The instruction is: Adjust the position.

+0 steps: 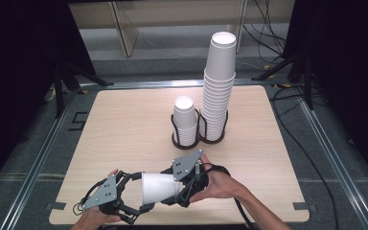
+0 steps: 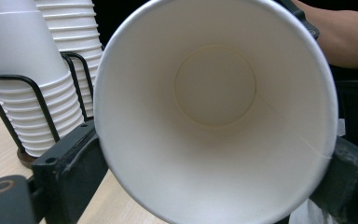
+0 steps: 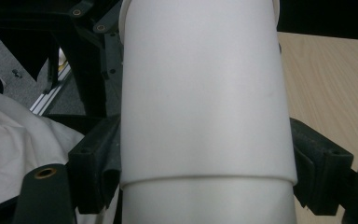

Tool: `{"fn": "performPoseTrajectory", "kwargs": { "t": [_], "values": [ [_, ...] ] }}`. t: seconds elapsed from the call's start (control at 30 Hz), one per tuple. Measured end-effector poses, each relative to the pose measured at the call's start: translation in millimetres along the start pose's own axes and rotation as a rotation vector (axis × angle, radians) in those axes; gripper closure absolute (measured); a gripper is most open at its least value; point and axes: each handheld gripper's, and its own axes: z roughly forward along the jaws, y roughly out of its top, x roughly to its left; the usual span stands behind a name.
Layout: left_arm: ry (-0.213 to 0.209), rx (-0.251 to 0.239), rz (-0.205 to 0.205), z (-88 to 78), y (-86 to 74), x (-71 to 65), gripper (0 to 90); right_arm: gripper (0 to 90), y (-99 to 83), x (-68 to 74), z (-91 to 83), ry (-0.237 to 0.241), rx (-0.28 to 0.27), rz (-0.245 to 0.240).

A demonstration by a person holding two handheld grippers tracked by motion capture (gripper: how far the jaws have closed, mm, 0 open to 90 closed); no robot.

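High view: cup stacks [image 1: 206, 110] beyond grippers.

A paper cup [image 1: 159, 187] is held on its side between the left gripper [image 1: 133, 191] and the right gripper [image 1: 184, 189]. Beyond them, two cup stacks [image 1: 219, 86] are seated in a wire holder [image 1: 199, 136] (shorter stack leftward).

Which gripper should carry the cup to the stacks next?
Probably right. The right gripper clamps the cup near its base and is nearer the cup holder. The left gripper sits at the cup's mouth; its grip is unclear.
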Motion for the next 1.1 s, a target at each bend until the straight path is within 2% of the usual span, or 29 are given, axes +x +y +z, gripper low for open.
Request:
{"fn": "performPoseTrajectory", "kwargs": {
  "t": [0.13,0.2,0.33,0.6,0.63,0.77,0.83,0.9,0.93,1.0,1.1],
  "values": [
    [0.003,-0.009,0.003,-1.1,0.7,-0.7,8.6,21.9,0.8,-0.2,0.4,0.001,0.000,0.007],
    [0.002,-0.007,0.010,-1.5,0.6,-0.6,8.9,22.1,1.7,0.1,0.6,-0.012,0.006,-0.015],
    [0.001,-0.012,0.010,-1.5,1.0,-1.2,9.2,22.1,1.6,0.3,0.8,0.005,0.010,0.007],
    [-0.001,-0.013,0.012,-1.6,1.3,-1.5,9.9,22.0,0.1,-1.3,1.3,0.001,0.005,-0.008],
    [-0.001,-0.012,0.011,-1.6,1.2,-1.4,9.9,21.6,-0.2,-0.7,1.8,0.011,0.008,0.010],
    [0.004,-0.006,0.008,-2.0,1.1,-0.7,10.3,17.6,-0.3,-1.6,-0.4,0.008,0.000,0.031],
    [0.008,-0.008,0.002,-0.6,0.4,-0.3,11.0,16.0,-0.1,-2.4,-2.4,-0.009,-0.006,0.023],
    [0.014,0.021,0.007,-0.9,0.0,0.5,12.0,17.3,-0.5,-2.2,-4.6,-0.001,-0.008,0.049],
    [0.009,0.007,-0.009,0.8,-0.9,0.5,12.2,18.1,-0.7,-2.3,-5.4,-0.009,-0.015,0.050],
    [0.024,0.035,-0.002,1.3,-0.9,0.7,12.5,20.8,-1.2,-2.2,-5.2,-0.013,-0.013,0.054],
    [0.031,0.042,-0.003,1.3,-1.9,1.7,12.5,18.1,-1.0,-3.7,-7.8,-0.026,-0.019,0.061]
  ]
}}
